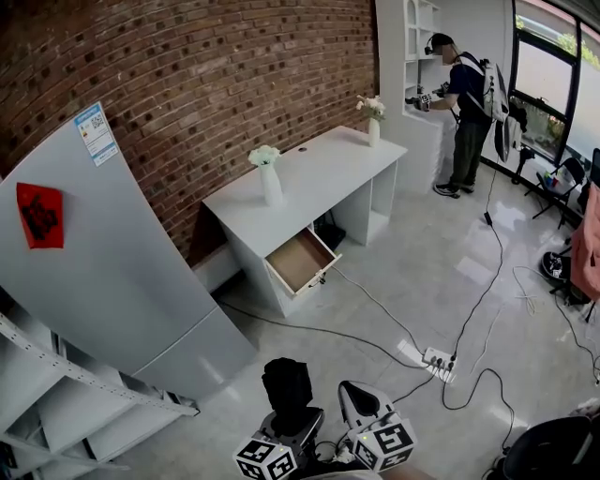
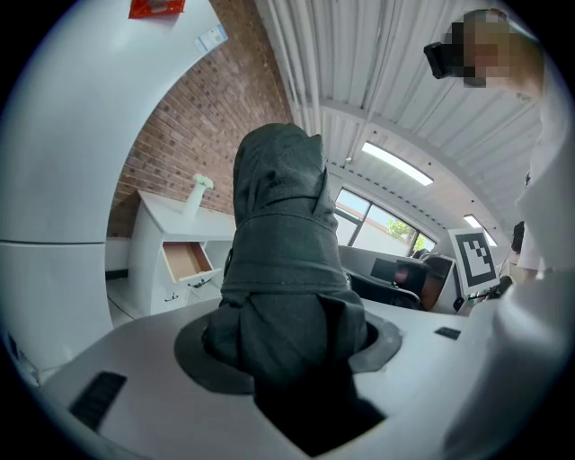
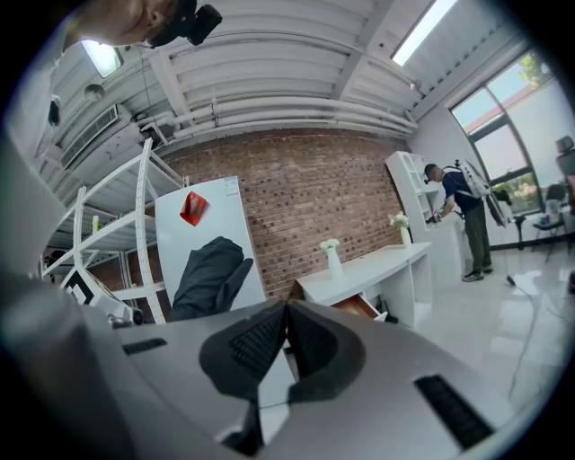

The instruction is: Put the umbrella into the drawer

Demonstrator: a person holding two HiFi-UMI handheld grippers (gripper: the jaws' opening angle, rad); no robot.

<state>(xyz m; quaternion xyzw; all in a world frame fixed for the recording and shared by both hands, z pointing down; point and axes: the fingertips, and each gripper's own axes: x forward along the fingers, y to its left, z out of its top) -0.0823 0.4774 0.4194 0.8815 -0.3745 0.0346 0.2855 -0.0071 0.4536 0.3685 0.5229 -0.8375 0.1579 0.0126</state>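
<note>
Umbrella (image 2: 280, 260), folded and dark, stands pinched in the left gripper (image 2: 289, 349), apparently for carrying to the open drawer (image 1: 300, 261); the right gripper (image 3: 286, 334) is pressed together, empty.

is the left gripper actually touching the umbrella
Touching. The left gripper view shows the left gripper closed on the folded umbrella, both pads pressing against its dark fabric.

Daylight from the windows (image 1: 553, 66) and ceiling strip lights (image 3: 431, 22) keeps the room bright, with pale glare patches on the floor (image 1: 487, 272). Both gripper views bend strongly and go black at the corners.
</note>
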